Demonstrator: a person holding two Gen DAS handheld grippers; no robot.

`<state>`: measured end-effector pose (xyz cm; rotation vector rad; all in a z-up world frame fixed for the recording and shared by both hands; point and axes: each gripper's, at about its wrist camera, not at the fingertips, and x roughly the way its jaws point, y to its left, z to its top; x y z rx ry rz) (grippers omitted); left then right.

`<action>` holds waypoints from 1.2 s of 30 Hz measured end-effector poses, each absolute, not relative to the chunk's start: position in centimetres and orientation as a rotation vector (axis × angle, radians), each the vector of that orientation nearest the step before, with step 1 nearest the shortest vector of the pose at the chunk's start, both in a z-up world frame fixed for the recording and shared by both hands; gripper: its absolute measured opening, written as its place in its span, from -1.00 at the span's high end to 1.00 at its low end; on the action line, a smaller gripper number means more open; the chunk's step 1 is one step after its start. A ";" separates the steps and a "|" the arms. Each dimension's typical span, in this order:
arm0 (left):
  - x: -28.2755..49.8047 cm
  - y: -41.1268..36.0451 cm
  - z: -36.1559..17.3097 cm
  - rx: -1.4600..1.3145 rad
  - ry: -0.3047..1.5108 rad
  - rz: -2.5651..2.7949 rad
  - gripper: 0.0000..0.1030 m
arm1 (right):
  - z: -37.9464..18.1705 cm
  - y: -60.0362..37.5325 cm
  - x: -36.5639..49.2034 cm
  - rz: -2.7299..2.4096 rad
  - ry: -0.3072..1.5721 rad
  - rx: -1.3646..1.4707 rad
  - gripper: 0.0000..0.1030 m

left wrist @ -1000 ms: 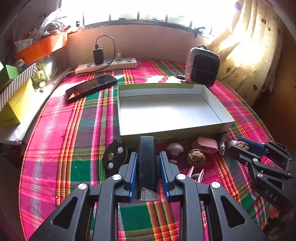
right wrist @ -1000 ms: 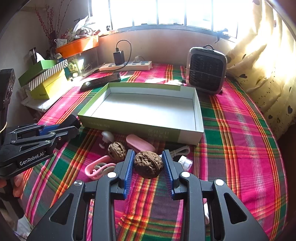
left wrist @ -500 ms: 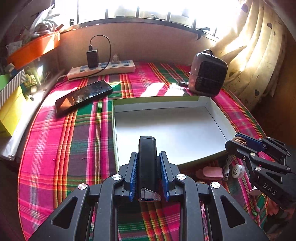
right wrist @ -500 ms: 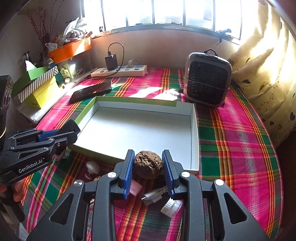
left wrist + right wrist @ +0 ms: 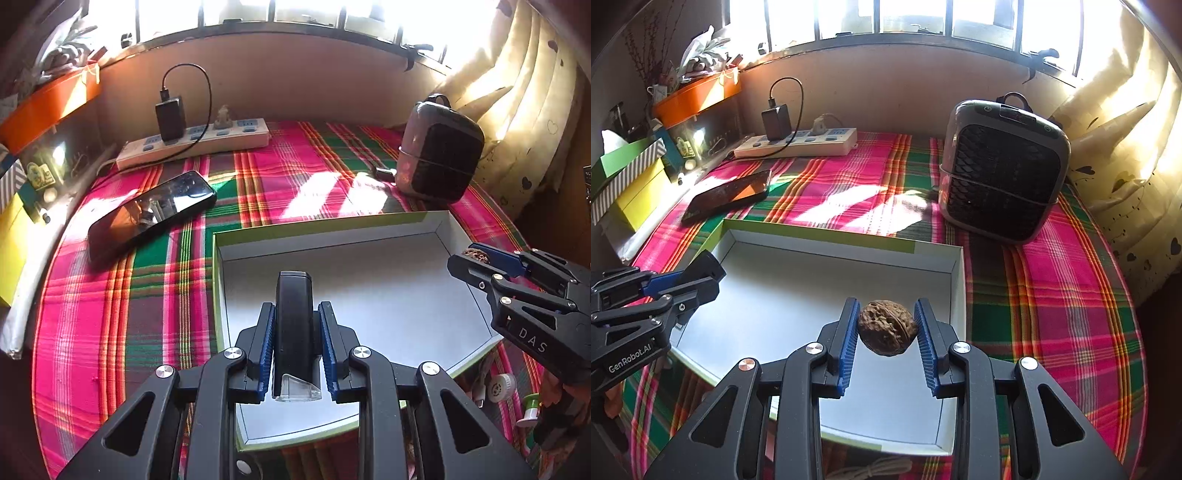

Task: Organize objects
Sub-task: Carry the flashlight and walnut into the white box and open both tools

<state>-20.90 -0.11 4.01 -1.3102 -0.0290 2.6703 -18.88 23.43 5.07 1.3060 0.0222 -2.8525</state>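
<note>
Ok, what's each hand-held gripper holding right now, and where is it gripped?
Left hand-held gripper: black device, clamped by its flat sides. Right hand-held gripper: walnut, pinched across its middle.

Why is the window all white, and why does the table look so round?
In both views, sunlight blows out the window to white and throws bright stripes on the tablecloth; the left view shows glare on the phone; the fisheye lenses bend the table's edges round.
</note>
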 end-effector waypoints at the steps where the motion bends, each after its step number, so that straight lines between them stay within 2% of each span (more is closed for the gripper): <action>1: -21.3 -0.1 3.9 -1.316 -0.038 2.663 0.58 | 4.9 23.5 -19.3 -2.854 0.032 1.311 0.38; 13: -24.2 0.3 2.3 -1.364 -0.014 2.664 0.58 | 3.5 23.9 -22.5 -2.828 0.065 1.370 0.38; 36: -25.1 0.4 1.4 -1.384 -0.003 2.648 0.58 | 2.5 23.4 -23.9 -2.811 0.116 1.468 0.38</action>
